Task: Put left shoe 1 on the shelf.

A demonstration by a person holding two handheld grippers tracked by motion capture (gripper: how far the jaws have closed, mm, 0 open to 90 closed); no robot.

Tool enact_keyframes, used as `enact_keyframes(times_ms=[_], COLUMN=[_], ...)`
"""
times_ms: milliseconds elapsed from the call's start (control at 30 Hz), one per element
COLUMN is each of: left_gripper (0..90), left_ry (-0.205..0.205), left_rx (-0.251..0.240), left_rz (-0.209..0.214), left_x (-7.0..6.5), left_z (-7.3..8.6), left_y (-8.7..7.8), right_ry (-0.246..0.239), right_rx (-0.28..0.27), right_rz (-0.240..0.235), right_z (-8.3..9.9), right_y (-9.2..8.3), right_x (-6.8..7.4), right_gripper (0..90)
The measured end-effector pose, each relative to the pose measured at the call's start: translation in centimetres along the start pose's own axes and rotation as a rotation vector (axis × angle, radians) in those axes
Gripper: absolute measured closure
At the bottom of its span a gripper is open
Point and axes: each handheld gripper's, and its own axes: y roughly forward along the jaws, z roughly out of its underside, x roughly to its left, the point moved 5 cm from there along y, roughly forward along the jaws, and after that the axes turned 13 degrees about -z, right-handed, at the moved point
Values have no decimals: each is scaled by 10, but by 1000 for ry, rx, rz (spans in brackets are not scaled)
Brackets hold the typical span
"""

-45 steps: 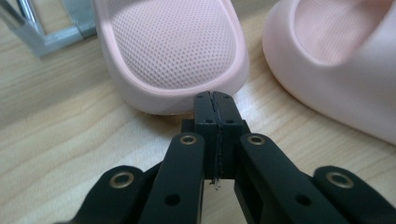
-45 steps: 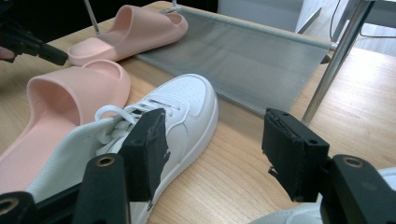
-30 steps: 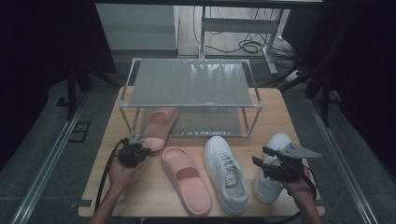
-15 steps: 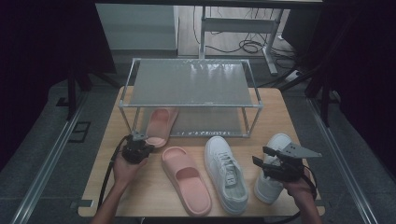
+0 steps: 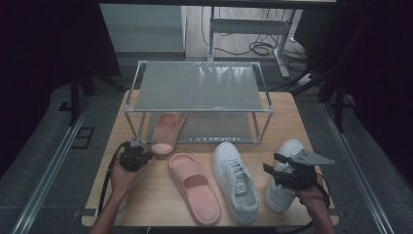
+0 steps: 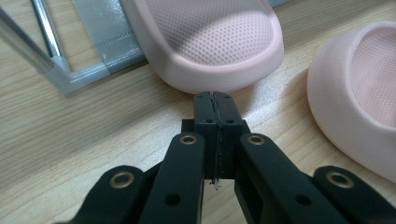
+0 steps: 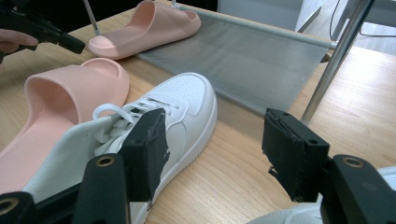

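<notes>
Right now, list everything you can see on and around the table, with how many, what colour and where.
slide sandals: 2, pink; one partly on the rack's lower shelf, one on the table in front.
sneakers: 2, white; one mid-table, one by the right edge.
shoe rack: 1, metal frame, grey mesh shelves, back of table.
table: 1, light wood.
cables: black, on the floor behind.
left hand-held gripper: black, shut, tips at the rear sandal's heel.
right hand-held gripper: black, open, over the right sneaker.
</notes>
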Motion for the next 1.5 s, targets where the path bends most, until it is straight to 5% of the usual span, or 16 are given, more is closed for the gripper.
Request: enact_keyframes(times_ms=[900,1500], left_gripper=[900,900], left_ry=[14,-25], left_rx=[3,-9], left_rz=[5,-32], left_x=[-17,-23], left_z=[-34,-45], left_y=[31,47], right_ry=[3,4], right_rx=[0,-2], right_rz=[1,2], right_z=[1,1], right_y=[0,-2], right_x=[-2,-3], right_gripper=[404,405])
